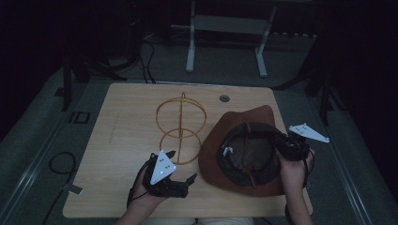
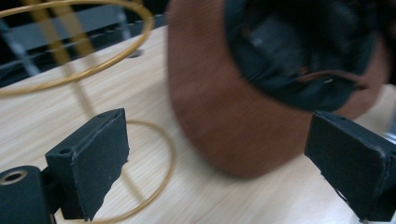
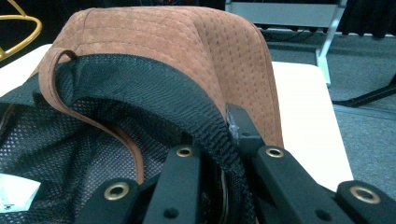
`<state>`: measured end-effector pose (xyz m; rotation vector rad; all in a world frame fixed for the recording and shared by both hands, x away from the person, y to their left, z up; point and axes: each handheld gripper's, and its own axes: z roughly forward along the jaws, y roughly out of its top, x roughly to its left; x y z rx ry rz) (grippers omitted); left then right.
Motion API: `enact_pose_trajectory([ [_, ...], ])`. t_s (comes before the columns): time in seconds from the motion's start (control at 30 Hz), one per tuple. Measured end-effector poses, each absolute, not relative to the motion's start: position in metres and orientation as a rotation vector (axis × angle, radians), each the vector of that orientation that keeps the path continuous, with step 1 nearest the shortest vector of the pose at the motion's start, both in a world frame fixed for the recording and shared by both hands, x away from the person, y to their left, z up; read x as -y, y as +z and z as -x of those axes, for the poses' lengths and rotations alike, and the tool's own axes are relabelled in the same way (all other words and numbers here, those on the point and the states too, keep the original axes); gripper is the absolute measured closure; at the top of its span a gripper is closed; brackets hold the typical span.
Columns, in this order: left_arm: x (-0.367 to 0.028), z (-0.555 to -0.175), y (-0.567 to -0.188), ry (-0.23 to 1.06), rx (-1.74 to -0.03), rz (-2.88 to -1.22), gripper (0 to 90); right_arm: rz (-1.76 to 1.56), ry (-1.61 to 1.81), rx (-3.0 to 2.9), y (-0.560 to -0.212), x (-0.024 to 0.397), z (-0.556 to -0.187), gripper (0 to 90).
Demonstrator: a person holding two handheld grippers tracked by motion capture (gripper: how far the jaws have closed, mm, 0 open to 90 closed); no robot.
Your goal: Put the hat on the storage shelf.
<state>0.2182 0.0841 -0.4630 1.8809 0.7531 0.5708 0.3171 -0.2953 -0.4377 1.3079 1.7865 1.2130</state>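
Right gripper view is showing the jaws of the right gripper [image 3: 219, 154] clamping the black mesh edge of the brown hat [image 3: 187, 51], one jaw sitting inside against the lining and the other outside under the suede brim. A thin brown chin strap [image 3: 93, 121] is looping down across the lining beside the inner jaw, and a white label [image 3: 14, 193] is lying deeper in the crown. In the high view the hat is lying upside down on the right half of the worktop [image 1: 126, 112], its opening facing up, with the right gripper [image 1: 291, 147] gripping its right rim. The left gripper [image 1: 180, 183] is hovering near the front edge of the worktop, just left of the hat, with its jaws standing wide apart and nothing between them; in the left gripper view they are pointing at the near side of the brim. Behind and beside the left gripper, the gold wire hat stand [image 1: 180, 126] is standing upright, close to the hat's left edge. The step in hand looks like securing the hat with both grippers before lifting it toward the stand. The next move probably calls for the left jaws to advance onto the brim opposite the right grip and close, keeping clear of the stand's lower ring and the loose strap.
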Motion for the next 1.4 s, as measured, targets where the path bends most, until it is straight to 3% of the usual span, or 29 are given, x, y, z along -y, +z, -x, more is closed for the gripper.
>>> enact_pose_trajectory([
  [0.37, -0.045, -0.243, -0.446, 0.565, -0.685, -1.938, 7.9, -1.292, 1.221, -1.785, -0.434, 0.296, -0.313, 83.9],
  [0.73, 0.011, -0.284, -0.446, 0.534, -0.627, -1.99, 14.7, -1.273, 1.253, -1.777, -0.43, 0.297, -0.304, 83.6],
  [0.87, 0.023, -0.293, -0.444, 0.559, -0.604, -2.003, 15.0, -1.257, 1.252, -1.783, -0.43, 0.294, -0.303, 83.6],
  [1.07, 0.043, -0.317, -0.444, 0.635, -0.696, -2.051, 16.3, -1.25, 1.254, -1.797, -0.431, 0.295, -0.299, 83.5],
  [1.23, 0.051, -0.323, -0.449, 0.657, -0.718, -2.104, 22.4, -1.238, 1.275, -1.801, -0.431, 0.295, -0.294, 83.4],
  [1.4, 0.052, -0.327, -0.451, 0.658, -0.737, -2.085, 40.3, -1.218, 1.278, -1.802, -0.428, 0.293, -0.288, 83.5],
])
